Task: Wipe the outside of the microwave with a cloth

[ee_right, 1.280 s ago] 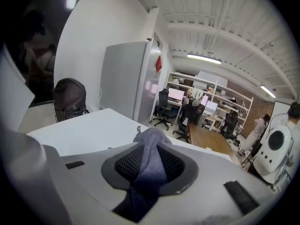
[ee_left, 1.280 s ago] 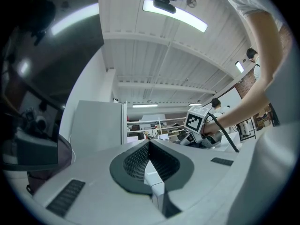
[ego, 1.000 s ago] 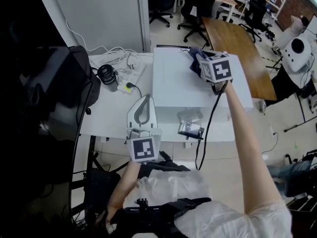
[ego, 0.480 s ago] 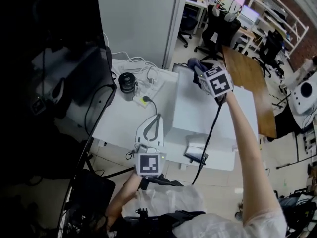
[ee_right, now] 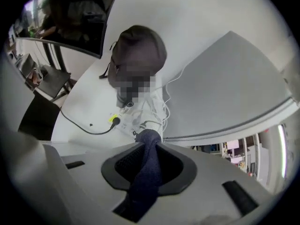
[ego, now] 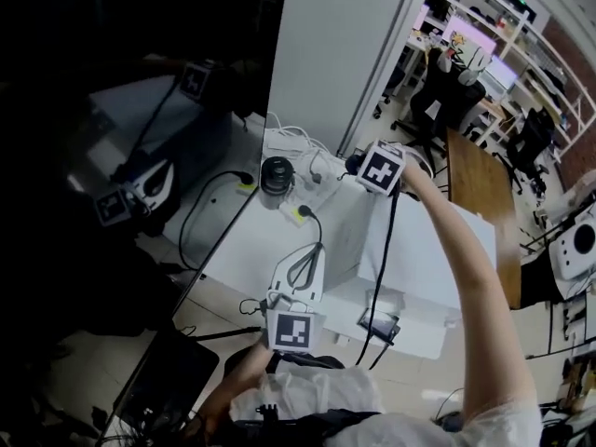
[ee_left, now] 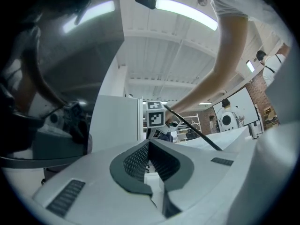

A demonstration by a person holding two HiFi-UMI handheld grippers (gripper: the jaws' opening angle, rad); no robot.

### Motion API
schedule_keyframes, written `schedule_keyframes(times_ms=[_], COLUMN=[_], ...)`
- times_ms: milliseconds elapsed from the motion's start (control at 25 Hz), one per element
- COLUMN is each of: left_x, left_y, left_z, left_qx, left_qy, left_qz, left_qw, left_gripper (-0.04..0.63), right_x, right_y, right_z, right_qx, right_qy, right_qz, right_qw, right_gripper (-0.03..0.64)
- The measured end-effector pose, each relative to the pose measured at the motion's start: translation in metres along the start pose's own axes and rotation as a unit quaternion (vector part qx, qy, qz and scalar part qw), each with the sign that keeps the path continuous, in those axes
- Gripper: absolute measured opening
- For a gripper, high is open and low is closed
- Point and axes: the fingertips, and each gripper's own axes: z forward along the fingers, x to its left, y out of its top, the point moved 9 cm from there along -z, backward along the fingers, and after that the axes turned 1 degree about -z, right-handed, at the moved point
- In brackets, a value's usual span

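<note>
White tabletop (ego: 256,245) runs beside a dark glass panel (ego: 140,156) on the head view's left. A tall white partition (ego: 340,54) stands behind it, and a wooden table (ego: 477,189) sits further back in the office. The white microwave (ego: 368,245) stands on the tabletop's right part, and its top is the only face that clearly shows. Near its back-left corner lie a white power strip (ego: 300,203) w/ a yellow-green plug and a tangle of white cables, and a black cylindrical object (ego: 276,173) stands just beside them. The right gripper (ego: 368,168) is held at that same back-left corner of the microwave, above the strip, at the end of a long outstretched arm (ego: 470,287). Its marker cube faces the head cam and a black lead hangs from it across the microwave top. In the right gripper view its jaws are clamped on a dark blue cloth (ee_right: 146,177). The cloth is bunched into a twisted rope that runs up between the pads and pokes out past the tips. Below it that view shows the strip and a black cable on the table. Can't tell whether the cloth touches the microwave. The left gripper (ego: 312,250) is low at the table's near edge, just left of the microwave's front, approx. level. Its jaws are together at the tips w/ nothing between them.
</note>
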Motion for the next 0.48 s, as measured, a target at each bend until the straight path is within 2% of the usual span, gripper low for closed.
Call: schedule_keyframes(times_ms=[80, 200, 360, 480], left_x=[0.003, 0.006, 0.008, 0.006], left_y=[-0.003, -0.002, 0.003, -0.003], left_z=[0.0, -0.001, -0.002, 0.005], left_qx=[0.003, 0.002, 0.006, 0.011], left_qy=[-0.001, 0.002, 0.005, 0.003], left_qz=[0.002, 0.004, 0.007, -0.007], left_qw=[1.0, 1.0, 0.9999, 0.9999], left_gripper=[0.002, 0.002, 0.002, 0.002], right_x=[0.003, 0.007, 0.018, 0.018], right_y=[0.01, 0.017, 0.015, 0.014], right_z=[0.021, 0.042, 0.069, 0.089], right_qx=[0.037, 0.075, 0.165, 0.196], right_qy=[0.034, 0.071, 0.113, 0.139], right_qz=[-0.031, -0.044, -0.089, -0.095], right_qw=[0.998, 0.994, 0.976, 0.966], right_gripper=[0.097, 0.097, 0.097, 0.097])
